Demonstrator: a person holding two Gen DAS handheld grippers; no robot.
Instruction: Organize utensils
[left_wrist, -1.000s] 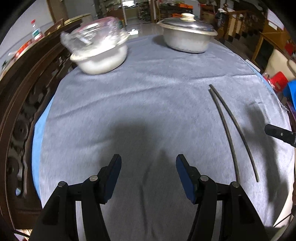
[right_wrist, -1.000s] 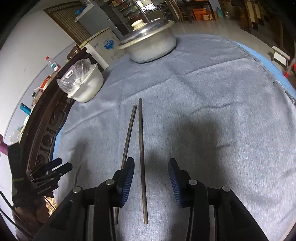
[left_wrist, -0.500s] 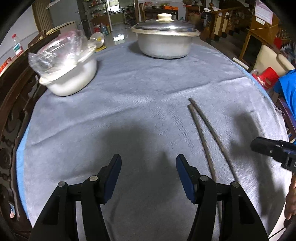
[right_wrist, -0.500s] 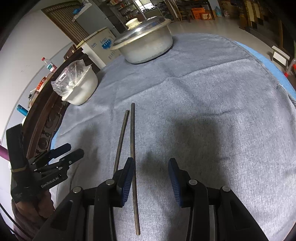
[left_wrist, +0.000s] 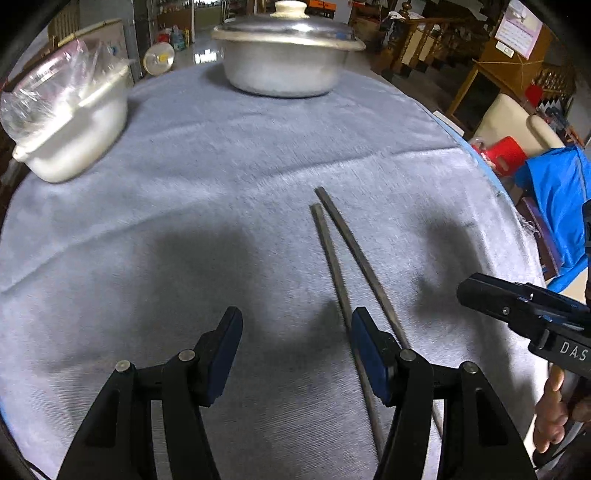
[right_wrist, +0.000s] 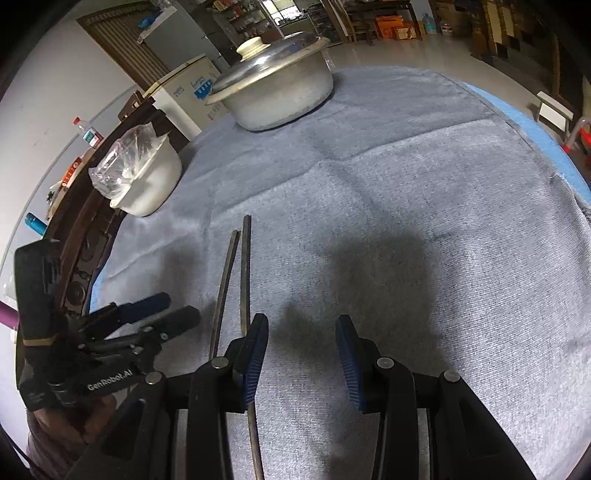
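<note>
Grey cloth (left_wrist: 229, 177) covers the round table, with a cluttered storeroom behind. Near the far edge stands a lidded metal pot (left_wrist: 284, 62); toward the left edge sits a white bowl (left_wrist: 74, 136) with a plastic bag in it. Two dark chopsticks (left_wrist: 332, 251) lie side by side near the middle, their far ends slightly splayed. Left gripper (left_wrist: 295, 343) hovers with jaws wide apart and empty, its right finger over the left stick. Right gripper (right_wrist: 301, 350) hangs part-open, holding nothing, sticks just outside its left finger. Thin sticks on soft cloth could roll or scissor apart if one finger nudges them, and both tools closing together might collide
</note>
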